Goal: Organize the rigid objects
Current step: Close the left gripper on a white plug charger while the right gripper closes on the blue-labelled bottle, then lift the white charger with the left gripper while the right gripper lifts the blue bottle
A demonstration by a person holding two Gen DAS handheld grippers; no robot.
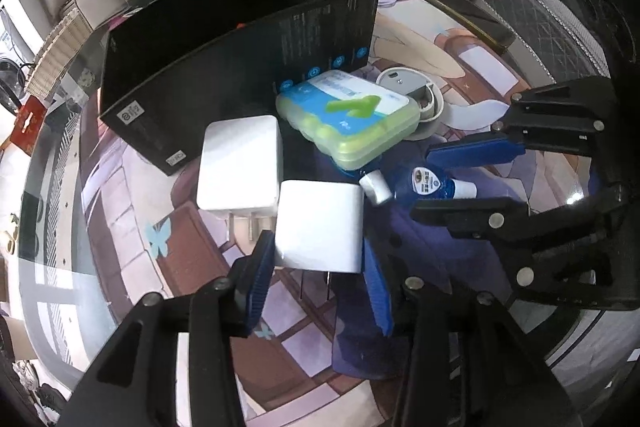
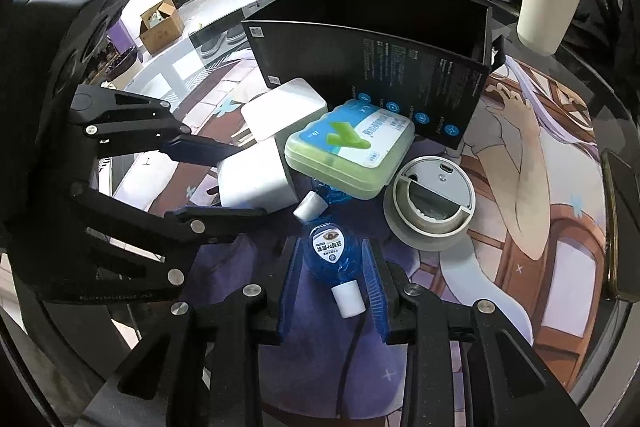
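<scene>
Blue ribbed fingers (image 2: pixel 290 291) of the right gripper (image 2: pixel 332 287) sit closest to the right wrist camera, one on each side of a small blue eye-drop bottle (image 2: pixel 329 253). They look pressed against its sides, though whether it is lifted off the patterned mat (image 2: pixel 540 227) cannot be told. Its white cap points back toward the camera.

On the left wrist view, the left gripper (image 1: pixel 318 255) has its fingers clamped on a white charger block (image 1: pixel 320 223), prongs pointing down. A second white charger (image 1: pixel 239 163) lies just beside it, and a green pill case (image 1: pixel 352 117) rests just beyond, partly over a second blue bottle (image 2: pixel 316 201). A round grey dish (image 2: pixel 430 203) sits near the case. An open black box (image 1: pixel 240 47) stands behind everything on the glass worktop (image 1: pixel 52 227).

Both grips seem set, so the likely step is carrying each item to the box. Lift the charger straight up to clear its neighbour. Keep the bottle squeezed evenly, since its rounded body could pivot. Move one gripper at a time, as they are close together.
</scene>
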